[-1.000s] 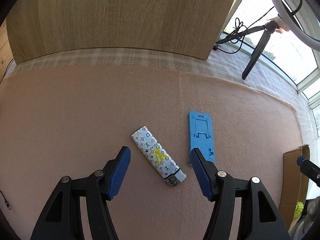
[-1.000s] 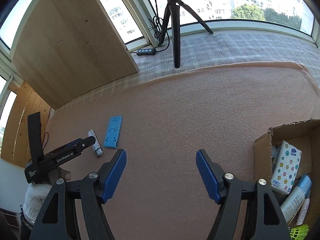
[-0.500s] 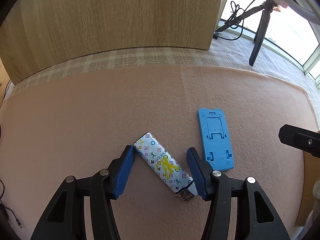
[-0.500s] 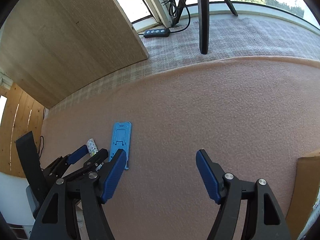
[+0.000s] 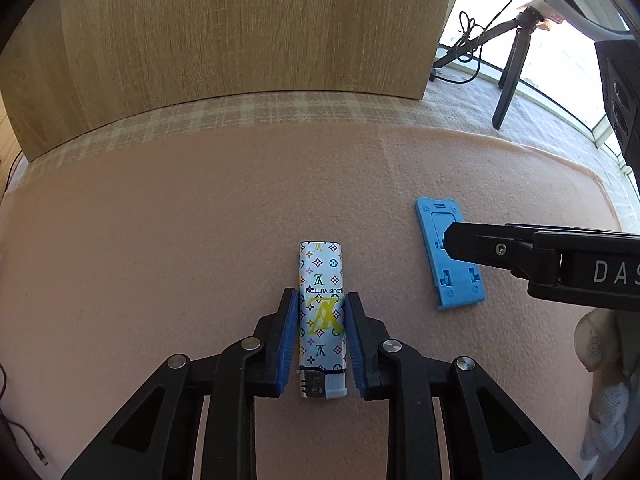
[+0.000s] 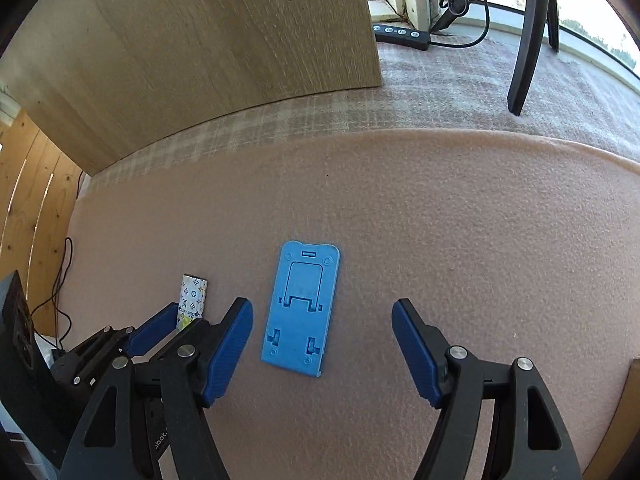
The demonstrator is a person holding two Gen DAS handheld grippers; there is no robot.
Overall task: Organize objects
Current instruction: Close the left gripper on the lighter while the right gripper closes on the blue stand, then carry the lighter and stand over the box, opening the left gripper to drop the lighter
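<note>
A white lighter (image 5: 321, 312) with coloured monogram print lies on the pink felt mat (image 5: 160, 240). My left gripper (image 5: 321, 336) is shut on the lighter, its blue pads against both long sides. The lighter also shows in the right wrist view (image 6: 192, 298), between the left gripper's pads. A flat blue plastic phone stand (image 6: 301, 308) lies on the mat to the right of the lighter. My right gripper (image 6: 322, 354) is open and hovers over the stand's near end, fingers either side. The stand also shows in the left wrist view (image 5: 448, 256), partly covered by the right gripper's black body.
A wooden panel (image 5: 240, 32) stands upright at the mat's far edge. A black tripod (image 6: 532, 36) and a power strip (image 6: 402, 36) with cables sit beyond on checked cloth. A cardboard edge (image 6: 630, 400) shows at the right.
My left gripper has closed on the lighter, which now lies straight between the pads. My right gripper has moved left and down over the blue stand.
</note>
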